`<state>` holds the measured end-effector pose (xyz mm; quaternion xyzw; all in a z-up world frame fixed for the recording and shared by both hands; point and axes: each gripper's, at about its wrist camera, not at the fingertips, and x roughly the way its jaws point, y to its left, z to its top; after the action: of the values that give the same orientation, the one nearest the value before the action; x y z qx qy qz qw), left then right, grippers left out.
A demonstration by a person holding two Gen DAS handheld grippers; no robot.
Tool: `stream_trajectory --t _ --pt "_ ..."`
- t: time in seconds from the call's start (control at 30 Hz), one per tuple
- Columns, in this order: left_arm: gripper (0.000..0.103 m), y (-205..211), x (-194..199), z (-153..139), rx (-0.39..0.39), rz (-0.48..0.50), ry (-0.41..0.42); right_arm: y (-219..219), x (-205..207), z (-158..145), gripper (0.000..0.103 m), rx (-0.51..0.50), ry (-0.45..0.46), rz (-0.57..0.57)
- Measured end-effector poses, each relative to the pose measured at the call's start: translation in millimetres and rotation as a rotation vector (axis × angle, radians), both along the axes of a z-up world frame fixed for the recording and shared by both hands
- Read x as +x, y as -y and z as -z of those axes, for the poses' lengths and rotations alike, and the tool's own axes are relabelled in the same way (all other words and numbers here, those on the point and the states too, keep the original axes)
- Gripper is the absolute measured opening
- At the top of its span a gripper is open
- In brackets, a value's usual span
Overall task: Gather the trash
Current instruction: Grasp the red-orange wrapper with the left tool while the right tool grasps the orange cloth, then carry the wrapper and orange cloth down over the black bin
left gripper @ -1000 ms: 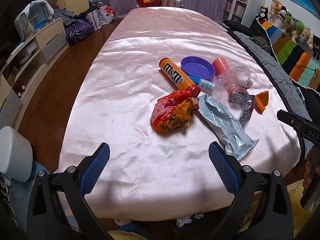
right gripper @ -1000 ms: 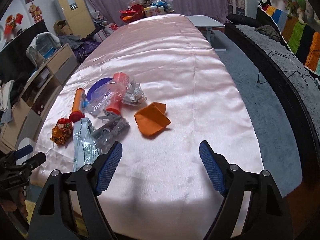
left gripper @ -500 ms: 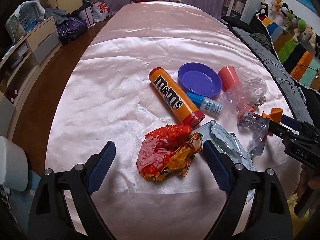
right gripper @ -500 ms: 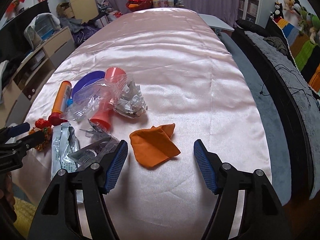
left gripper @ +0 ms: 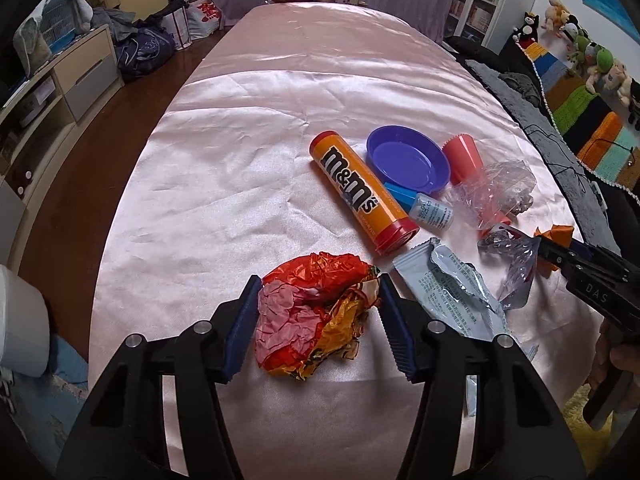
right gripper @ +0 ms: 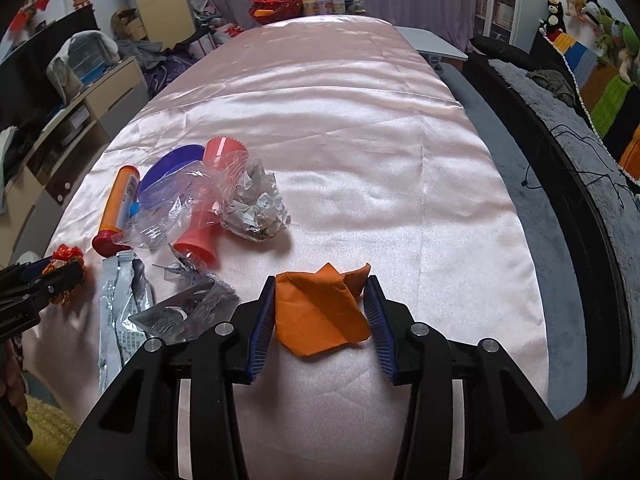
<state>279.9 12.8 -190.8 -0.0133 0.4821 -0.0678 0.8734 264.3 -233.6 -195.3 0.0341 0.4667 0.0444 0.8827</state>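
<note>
A crumpled red and orange wrapper (left gripper: pixel 312 320) lies on the pink satin tablecloth (left gripper: pixel 240 184) between the blue pads of my left gripper (left gripper: pixel 319 280). Its jaws are closing and the pads have just come up to the wrapper's sides. In the right wrist view, a folded orange paper (right gripper: pixel 320 312) lies flat between the pads of my right gripper (right gripper: pixel 321 280), whose jaws are closing too, with the pads at the paper's edges. A silver wrapper (left gripper: pixel 448 284), a grey foil pouch (left gripper: pixel 516 256), clear plastic (left gripper: pixel 492 188) and crumpled paper (right gripper: pixel 256 204) lie nearby.
An orange m&m's tube (left gripper: pixel 356 196), a purple dish (left gripper: pixel 404 158), a pink cup (left gripper: pixel 462 152) and a small blue-capped bottle (left gripper: pixel 428 208) sit mid-table. A red basket and jars (right gripper: pixel 304 4) stand at the far end. A dark couch (right gripper: pixel 560 128) runs along the right, drawers (left gripper: pixel 80 80) on the left.
Both grippers have moved forward and down over the table. The left jaws have narrowed around the red and orange wrapper, the right jaws around the orange paper.
</note>
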Motion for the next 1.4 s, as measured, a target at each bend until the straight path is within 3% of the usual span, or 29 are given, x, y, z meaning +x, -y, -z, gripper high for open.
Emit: stream_trajectory --t 0.3,0.63,1.0,1.4 --pt "0.055 -5 -50 -37 -0.016 -0.014 0.073 5 -42 -34 0.045 0.018 0.056 0.009" --pt "0.055 10 -132 -46 -0.028 0.036 0.081 3 -113 -61 0.045 0.024 0.099 -0.002" --pt "0.055 34 -202 -28 -0.041 0.11 0.04 -13 -178 -52 0.045 0.087 0.072 -0.02" --pt "0.056 47 -236 18 -0.045 0.137 -0.063 -34 -213 -17 0.046 0.142 -0.007 -0.055"
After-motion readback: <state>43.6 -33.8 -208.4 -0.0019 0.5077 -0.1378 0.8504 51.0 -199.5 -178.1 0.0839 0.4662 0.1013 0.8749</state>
